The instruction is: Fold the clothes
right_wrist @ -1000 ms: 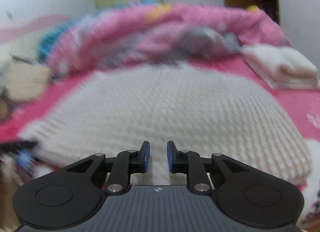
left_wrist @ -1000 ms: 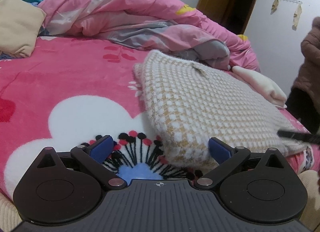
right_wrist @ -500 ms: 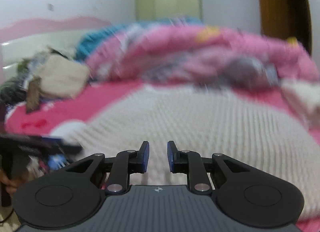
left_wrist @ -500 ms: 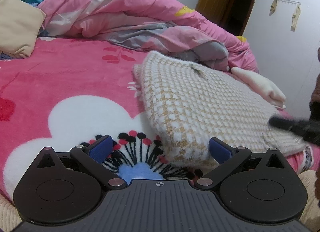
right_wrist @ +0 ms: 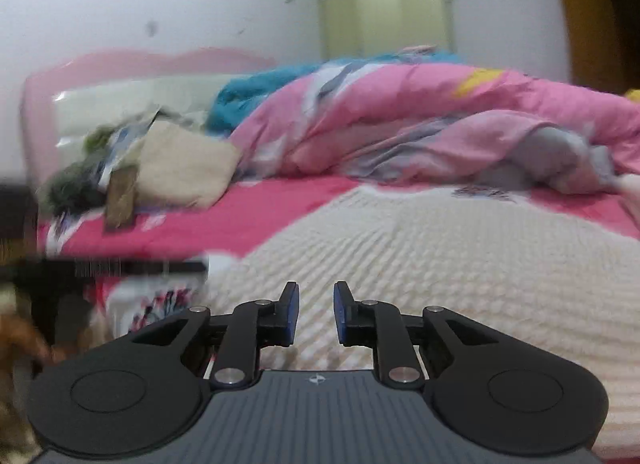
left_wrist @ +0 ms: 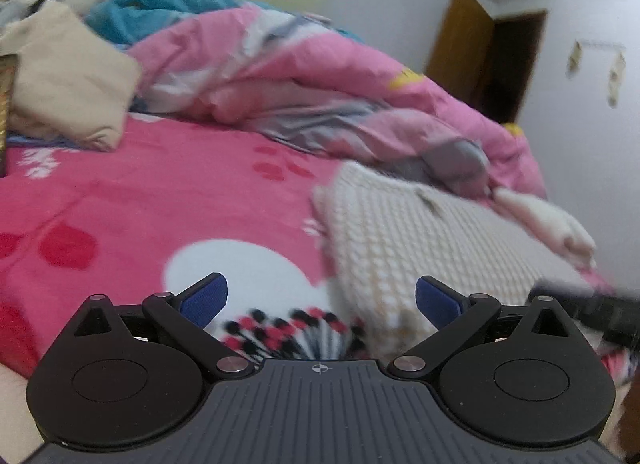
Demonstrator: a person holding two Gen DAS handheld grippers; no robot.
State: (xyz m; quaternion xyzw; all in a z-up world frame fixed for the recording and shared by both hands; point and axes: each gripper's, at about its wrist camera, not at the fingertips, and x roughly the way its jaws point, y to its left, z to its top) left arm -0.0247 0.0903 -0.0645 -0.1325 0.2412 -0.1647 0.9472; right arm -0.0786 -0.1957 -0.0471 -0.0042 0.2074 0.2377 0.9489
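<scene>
Left gripper: blue-padded fingers spread wide with nothing between them, hanging over the flower print on the bed; the right-hand finger sits at the sweater's near left corner, contact unclear through the blur.
Right gripper: fingers drawn in to a narrow gap, holding nothing, poised just above the knit.
Sweater: cream waffle knit with tan flecks, folded into a thick flat pad on the bed; at 1 to 2 o'clock in the left wrist view, filling 12 to 3 o'clock in the right wrist view.
Bed: hot pink blanket with a white flower.
Duvet: pink, bunched at 12 o'clock behind the sweater.
Pillow: beige, at 10 o'clock.
White garment: folded, just past the sweater at 2 o'clock.
</scene>
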